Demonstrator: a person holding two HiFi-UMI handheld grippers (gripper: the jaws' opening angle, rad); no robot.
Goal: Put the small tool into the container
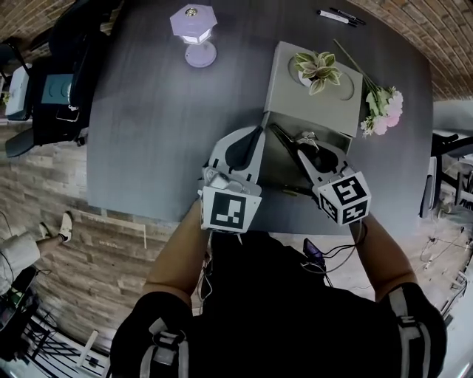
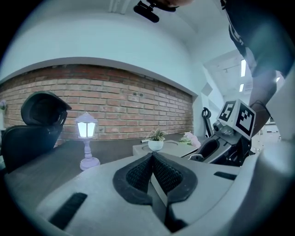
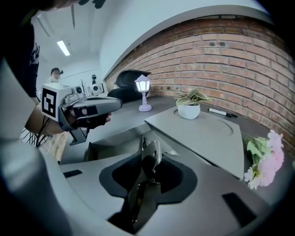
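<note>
A dark grey wood-grain table (image 1: 148,111) carries a pale grey box-shaped container (image 1: 288,96). Its flat top lies at the far side and its open compartment (image 3: 106,140) faces the person. The left gripper (image 1: 260,133) hangs just beside the compartment's left edge, its fingers clenched together on nothing. The right gripper (image 1: 303,144) points down over the opening. A lavender lantern lamp (image 1: 194,29) stands well apart on the far left. Pink flowers with long stems (image 1: 383,109) lie against the container's right side, and a small plant in a white pot (image 1: 316,70) sits on its top. Two markers (image 1: 336,16) lie at the far edge. The small metal tool (image 3: 150,159) stands clasped between the right gripper's jaws, above the open compartment.
</note>
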